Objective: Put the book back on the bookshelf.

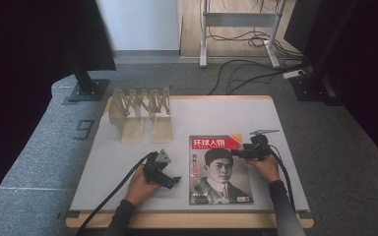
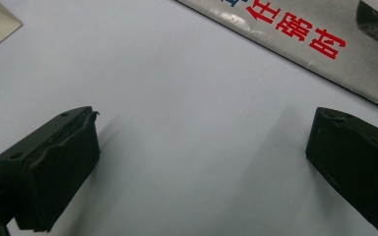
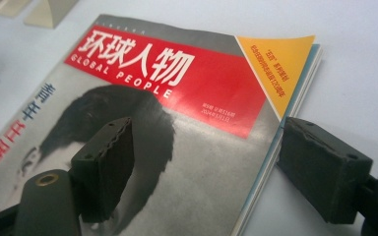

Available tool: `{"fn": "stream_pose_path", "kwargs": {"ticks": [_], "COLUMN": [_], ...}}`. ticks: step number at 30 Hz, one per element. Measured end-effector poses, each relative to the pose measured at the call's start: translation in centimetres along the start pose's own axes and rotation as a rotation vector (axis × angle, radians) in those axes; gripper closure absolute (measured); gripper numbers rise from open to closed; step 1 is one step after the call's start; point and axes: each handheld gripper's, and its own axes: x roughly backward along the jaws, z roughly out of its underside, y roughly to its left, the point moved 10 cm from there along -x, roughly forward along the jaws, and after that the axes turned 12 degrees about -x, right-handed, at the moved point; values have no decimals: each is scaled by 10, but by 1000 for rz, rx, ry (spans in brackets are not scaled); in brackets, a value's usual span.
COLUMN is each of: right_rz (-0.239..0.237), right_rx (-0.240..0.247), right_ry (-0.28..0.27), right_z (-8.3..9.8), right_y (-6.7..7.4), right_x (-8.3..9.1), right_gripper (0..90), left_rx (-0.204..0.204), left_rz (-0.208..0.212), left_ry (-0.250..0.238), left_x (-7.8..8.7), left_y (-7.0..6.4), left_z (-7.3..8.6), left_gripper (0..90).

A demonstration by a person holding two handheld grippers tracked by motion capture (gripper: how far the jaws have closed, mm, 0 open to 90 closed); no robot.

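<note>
Magazine point(image 1: 220, 169) lies flat, cover up, on the white table point(image 1: 128, 191), front-right of centre, its spine side facing the left gripper. Far left at the back, a tan folding rack point(image 1: 140, 110) stands well apart from both hands. Left gripper point(image 1: 170, 181) rests low on the table just beside the magazine's left edge, jaws spread wide with nothing but bare tabletop between them; in the left gripper view the magazine's edge point(image 2: 295, 46) runs across beyond the jaws, not touched. Right gripper point(image 1: 237, 153) sits at the magazine's right edge near the top; in the right gripper view point(image 3: 202, 167) one jaw is over the cover and the other outside the page edges, fairly wide, straddling the edge, pads not yet pressing. Risks, as I judge: closing here may catch only the cover or a few pages, so the rest fans or droops; a thin glossy edge could slip out; a push with the lower jaw could slide the whole magazine toward the left gripper.
</note>
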Motion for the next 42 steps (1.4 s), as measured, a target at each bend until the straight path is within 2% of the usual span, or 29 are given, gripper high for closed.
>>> {"fn": "stream_pose_path", "kwargs": {"ticks": [4,6,10,20,24,27,29,35,41,42], "right_rz": [-19,-49,-57,-58,-35,-31,-43,-62,-33,-33], "right_rx": [-33,-63,-68,-37,4,19,31,46,105,105], "right_ry": [-12,-28,-34,-59,-62,-72,-81,-90,-102,-102], "right_z": [-1,-4,-5,-10,-11,-12,-14,-15,-17,-17], "right_y": [0,1,2,8,11,14,17,22,29,29], "right_x": [1,3,5,8,5,5,7,8,7,7], "right_gripper": [211,220,230,311,338,389,450,541,755,755], "left_rx": [0,0,0,1,0,0,0,0,1,1], "left_rz": [0,0,0,0,0,0,0,0,0,0], "left_ry": [0,0,0,0,0,0,0,1,1,1], "left_x": [0,0,0,0,0,0,0,0,0,0], "left_y": [0,0,0,0,0,0,0,0,0,0], "left_z": [0,0,0,0,0,0,0,0,0,0], "left_gripper": [0,0,0,0,0,0,0,0,0,0]}}
